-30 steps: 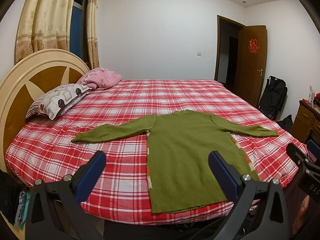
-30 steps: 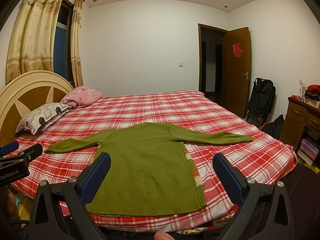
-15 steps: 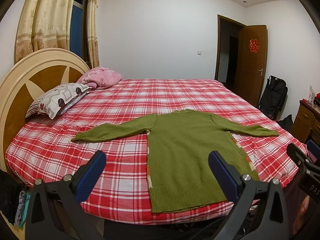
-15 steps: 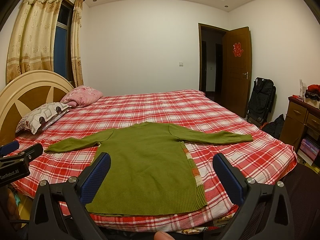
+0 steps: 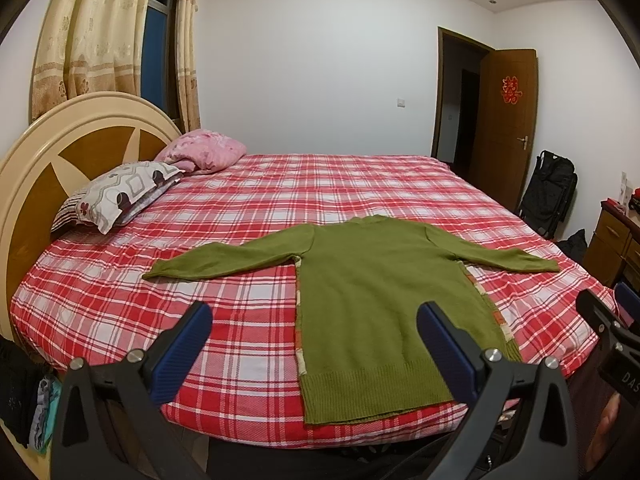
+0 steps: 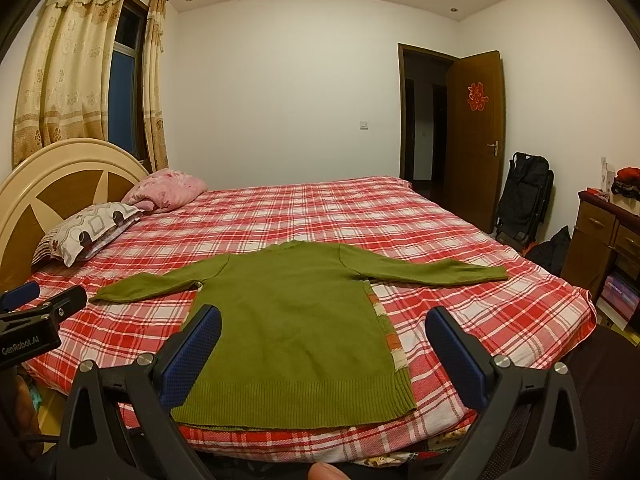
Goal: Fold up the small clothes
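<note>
Green sweater lay flat on the checked bed, hem at the near edge, neck pointing away, long axis running straight out from both tools, sleeves spread to each side. Left gripper fingers wide apart, empty, set left of the body, nearer the left sleeve. Right gripper also spread and empty, centred over the hem, right sleeve ahead to its right; neither touched cloth yet
</note>
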The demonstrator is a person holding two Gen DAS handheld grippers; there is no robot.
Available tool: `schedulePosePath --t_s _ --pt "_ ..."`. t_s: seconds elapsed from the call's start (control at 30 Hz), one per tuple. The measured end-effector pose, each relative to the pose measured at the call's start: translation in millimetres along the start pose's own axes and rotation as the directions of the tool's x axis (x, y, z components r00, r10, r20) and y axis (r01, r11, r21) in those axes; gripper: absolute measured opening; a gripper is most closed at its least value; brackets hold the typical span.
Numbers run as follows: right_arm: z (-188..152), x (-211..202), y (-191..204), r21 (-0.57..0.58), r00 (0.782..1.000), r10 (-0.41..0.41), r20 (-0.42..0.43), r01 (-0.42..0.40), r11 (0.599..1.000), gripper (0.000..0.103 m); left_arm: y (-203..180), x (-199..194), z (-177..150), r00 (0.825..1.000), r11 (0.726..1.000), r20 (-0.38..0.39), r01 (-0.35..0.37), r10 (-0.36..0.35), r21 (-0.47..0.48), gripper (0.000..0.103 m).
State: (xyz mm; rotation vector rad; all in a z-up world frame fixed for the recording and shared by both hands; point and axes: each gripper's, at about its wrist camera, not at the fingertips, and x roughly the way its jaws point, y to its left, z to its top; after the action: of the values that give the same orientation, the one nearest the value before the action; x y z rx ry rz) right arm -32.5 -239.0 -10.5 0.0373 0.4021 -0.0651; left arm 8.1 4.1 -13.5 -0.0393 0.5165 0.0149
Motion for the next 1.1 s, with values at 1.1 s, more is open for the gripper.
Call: schedulePosePath --t_s 1.1 --pt "-30 196 -100 0.052 0.964 -0.016 -0.265 0.031 0.998 0.102 27 204 10 0.986 0.994 -0.165 -0.013 0.031 0.111 0.103"
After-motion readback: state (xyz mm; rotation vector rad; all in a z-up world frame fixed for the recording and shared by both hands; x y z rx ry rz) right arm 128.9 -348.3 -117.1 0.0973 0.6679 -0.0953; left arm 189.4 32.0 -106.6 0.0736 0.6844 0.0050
